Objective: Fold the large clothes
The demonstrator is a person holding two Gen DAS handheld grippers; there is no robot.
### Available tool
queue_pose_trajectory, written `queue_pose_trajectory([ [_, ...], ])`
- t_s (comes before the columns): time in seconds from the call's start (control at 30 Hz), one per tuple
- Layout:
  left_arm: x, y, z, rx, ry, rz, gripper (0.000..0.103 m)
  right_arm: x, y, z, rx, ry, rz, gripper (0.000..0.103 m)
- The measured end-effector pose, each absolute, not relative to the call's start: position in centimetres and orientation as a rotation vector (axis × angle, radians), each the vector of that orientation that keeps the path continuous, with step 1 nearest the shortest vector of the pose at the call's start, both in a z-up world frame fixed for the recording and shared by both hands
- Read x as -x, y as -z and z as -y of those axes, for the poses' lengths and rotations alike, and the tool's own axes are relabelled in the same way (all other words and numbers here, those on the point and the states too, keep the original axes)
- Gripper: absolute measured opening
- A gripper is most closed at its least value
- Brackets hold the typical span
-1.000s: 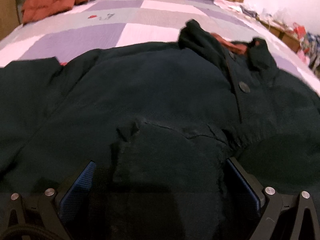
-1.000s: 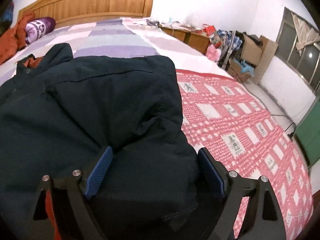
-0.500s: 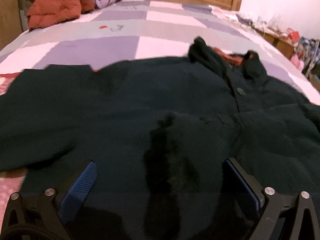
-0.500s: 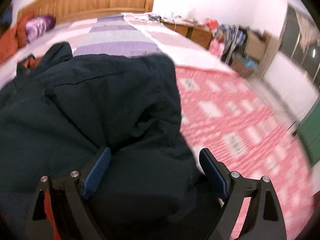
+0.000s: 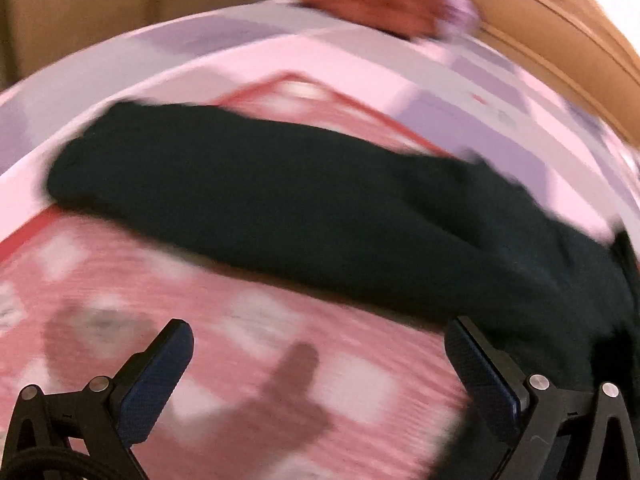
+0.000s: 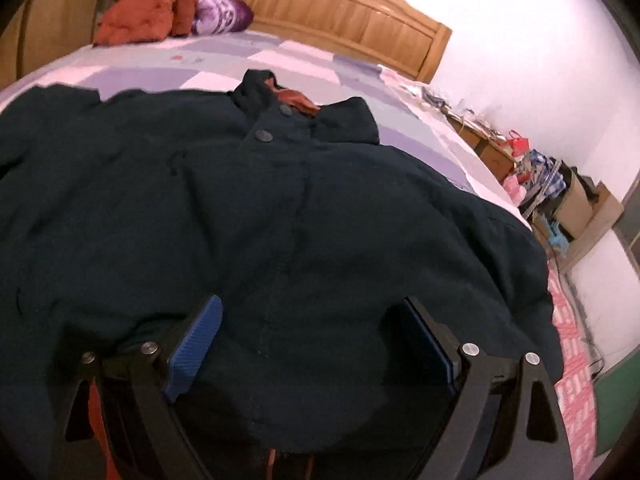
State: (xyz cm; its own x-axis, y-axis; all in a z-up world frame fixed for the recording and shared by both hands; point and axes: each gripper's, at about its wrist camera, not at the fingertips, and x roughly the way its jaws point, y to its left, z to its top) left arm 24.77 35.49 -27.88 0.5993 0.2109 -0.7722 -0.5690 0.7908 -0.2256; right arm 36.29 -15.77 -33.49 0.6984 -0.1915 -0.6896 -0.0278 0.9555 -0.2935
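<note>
Left wrist view is smeared with motion blur, but the left gripper (image 5: 318,354) plainly has its blue-padded fingers (image 5: 154,376) spread wide with nothing between them, hovering over the pink-and-red checked blanket (image 5: 256,344). One long sleeve (image 5: 248,200) of the dark green button-front jacket (image 6: 280,208) stretches across the bed beyond it, apart from both pads. From the right wrist camera the jacket lies front-up on the lilac-and-pink patchwork bedspread (image 6: 168,74), collar toward the wooden headboard (image 6: 340,12), rust-orange lining (image 6: 296,100) showing at the neck, two dark round buttons visible (the lower one (image 6: 263,135) clearer). The right gripper (image 6: 316,344) is also spread wide, with the jacket's lower body bunched up between the pads; no squeeze on the cloth is visible. A crumpled orange garment (image 6: 140,16) and a purple patterned pillow (image 6: 222,16) sit by the headboard.
</note>
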Motion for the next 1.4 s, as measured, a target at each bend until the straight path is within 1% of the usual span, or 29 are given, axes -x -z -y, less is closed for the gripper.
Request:
queue_pose_trajectory([
  [0.13, -22.9, 29.0, -43.1, 0.619, -0.59, -0.791, 0.103, -36.2, 33.7, 17.1, 0.197, 0.049, -0.824, 0.095],
  [0.23, -22.7, 30.9, -46.6, 0.731, -0.607, -0.807, 0.103, -36.0, 33.9, 16.9, 0.214, 0.061, -0.821, 0.096],
  [0.33, -22.9, 32.8, -48.7, 0.853, -0.615, -0.818, 0.103, -36.1, 33.7, 16.5, 0.239, 0.075, -0.816, 0.096],
  [0.47, -23.8, 34.5, -50.1, 0.971, -0.631, -0.776, 0.103, -36.5, 33.8, 16.4, 0.237, 0.075, -0.818, 0.096],
  [0.7, -28.6, 35.0, -51.9, 0.926, -0.723, -0.795, 0.103, -36.6, 33.8, 16.5, 0.237, 0.075, -0.818, 0.096],
  [0.73, -29.1, 34.8, -52.2, 0.945, -0.701, -0.768, 0.101, -36.6, 33.8, 16.5, 0.236, 0.074, -0.819, 0.096],
  [0.8, -29.3, 34.3, -52.6, 0.972, -0.671, -0.729, 0.087, -36.7, 33.9, 16.5, 0.237, 0.076, -0.819, 0.096],
  [0.87, -29.7, 33.9, -52.8, 0.965, -0.655, -0.71, 0.027, -36.8, 33.9, 16.5, 0.239, 0.077, -0.819, 0.097],
  [0.9, -29.8, 33.6, -52.9, 0.973, -0.636, -0.698, 0.026, -36.8, 34.0, 16.6, 0.239, 0.078, -0.82, 0.097],
  [0.97, -29.8, 32.5, -52.4, 0.921, -0.617, -0.686, 0.017, -37.0, 34.0, 16.6, 0.237, 0.078, -0.821, 0.097],
  [1.03, -30.0, 30.7, -51.5, 0.836, -0.595, -0.681, 0.015, -37.1, 34.1, 16.7, 0.235, 0.078, -0.823, 0.098],
  [1.23, -30.6, 22.7, -46.2, 0.568, -0.48, -0.591, 0.012, -37.2, 34.1, 16.7, 0.231, 0.076, -0.824, 0.098],
  [1.4, -32.5, 16.3, -39.6, 0.463, -0.315, -0.528, 0.011, -37.2, 34.1, 16.7, 0.232, 0.076, -0.826, 0.098],
])
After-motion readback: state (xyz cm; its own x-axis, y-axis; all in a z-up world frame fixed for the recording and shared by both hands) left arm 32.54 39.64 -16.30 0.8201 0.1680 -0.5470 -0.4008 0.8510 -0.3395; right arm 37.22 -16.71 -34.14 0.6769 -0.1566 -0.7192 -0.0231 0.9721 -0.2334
